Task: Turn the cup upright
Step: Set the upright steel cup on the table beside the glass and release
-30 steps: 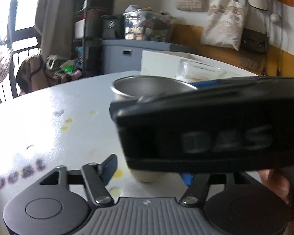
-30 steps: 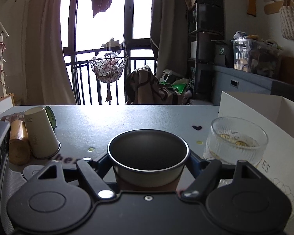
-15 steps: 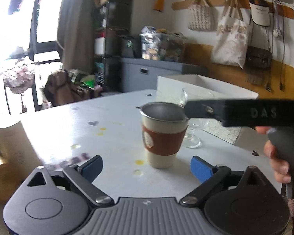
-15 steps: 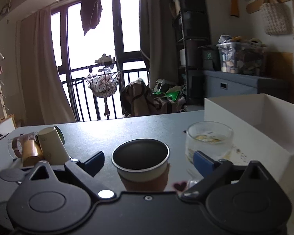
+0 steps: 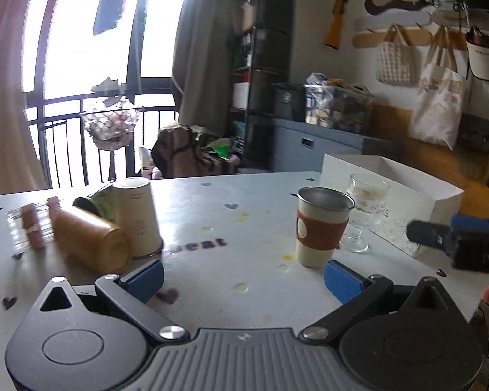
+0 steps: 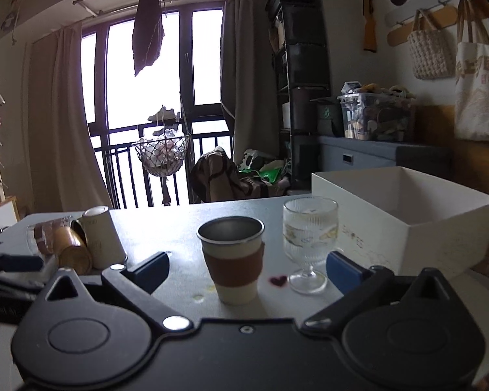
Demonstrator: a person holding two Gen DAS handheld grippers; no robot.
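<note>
L tongs (image 5: 244, 277) wide, empty | R tongs (image 6: 247, 268) same | cup (image 6: 231, 259) upright, axis vert, mouth up

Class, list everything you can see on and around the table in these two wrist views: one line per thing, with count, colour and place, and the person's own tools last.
Sleeved cup: one, cream with brown band and metal rim, upright at table centre.
Stemmed glass: one, clear, just right of the sleeved cup.
Box: one, white, open top, right side of table.
Paper cup: one, cream, upside down, left side.
Amber cup: one, lying on its side beside the paper cup.
Clear tumbler: one, brown band, lying far left, blurred.
Table: one, pale grey, small spots.
Tote bags: hanging on the right wall.
Left gripper: black, blue pads, open, empty.
Right gripper: same, open, empty.
</note>
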